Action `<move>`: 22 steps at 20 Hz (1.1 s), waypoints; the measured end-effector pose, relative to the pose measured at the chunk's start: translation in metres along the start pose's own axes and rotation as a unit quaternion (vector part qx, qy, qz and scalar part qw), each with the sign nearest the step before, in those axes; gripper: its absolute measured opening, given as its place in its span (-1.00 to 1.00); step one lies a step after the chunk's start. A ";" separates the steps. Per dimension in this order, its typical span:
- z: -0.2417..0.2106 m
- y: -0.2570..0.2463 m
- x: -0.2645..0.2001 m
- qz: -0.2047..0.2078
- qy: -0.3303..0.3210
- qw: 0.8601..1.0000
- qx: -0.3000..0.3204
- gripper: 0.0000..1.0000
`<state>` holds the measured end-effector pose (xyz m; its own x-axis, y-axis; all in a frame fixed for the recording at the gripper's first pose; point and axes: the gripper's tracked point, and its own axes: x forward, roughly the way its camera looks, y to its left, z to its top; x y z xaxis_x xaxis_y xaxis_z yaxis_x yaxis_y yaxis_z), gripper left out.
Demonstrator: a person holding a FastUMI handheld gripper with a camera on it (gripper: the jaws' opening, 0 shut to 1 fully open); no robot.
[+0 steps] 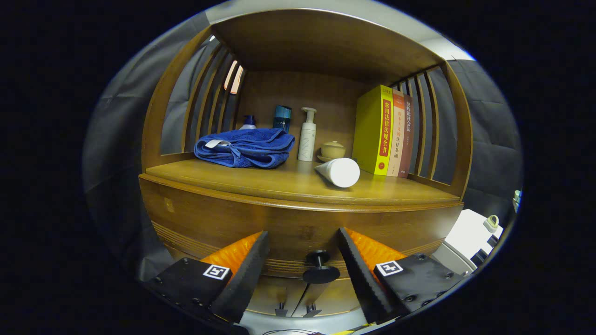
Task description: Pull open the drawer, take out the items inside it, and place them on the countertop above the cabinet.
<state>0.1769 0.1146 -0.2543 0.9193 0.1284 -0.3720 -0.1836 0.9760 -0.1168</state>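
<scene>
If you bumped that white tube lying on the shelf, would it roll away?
Probably a bit. The white tube lies on its side on the smooth countertop, and its cap end looks round. Its flat tail would likely make it curve, not run straight. The open hand-held gripper sits lower, around the drawer knob.

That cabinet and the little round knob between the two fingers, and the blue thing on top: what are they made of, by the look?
Cabinet: looks like brown wood with a smooth semi-gloss varnish; grain lines and soft reflections show. Knob, between the open gripper's fingers: dark, matte, perhaps metal or plastic; hard to say. Blue towel: soft looped terry cloth, folded, with a fuzzy surface.
</scene>
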 end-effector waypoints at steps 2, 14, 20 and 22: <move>-0.001 -0.001 0.000 0.000 0.001 1.000 0.002 0.97; 0.127 -0.008 -0.106 -0.007 -0.132 0.991 0.014 0.97; 0.211 -0.034 -0.187 -0.015 -0.194 0.979 0.052 0.98; 0.219 -0.043 -0.207 -0.013 -0.189 0.980 0.063 0.98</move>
<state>0.0709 0.0845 0.0288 0.9908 0.1353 0.0009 -0.1353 0.9908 0.0013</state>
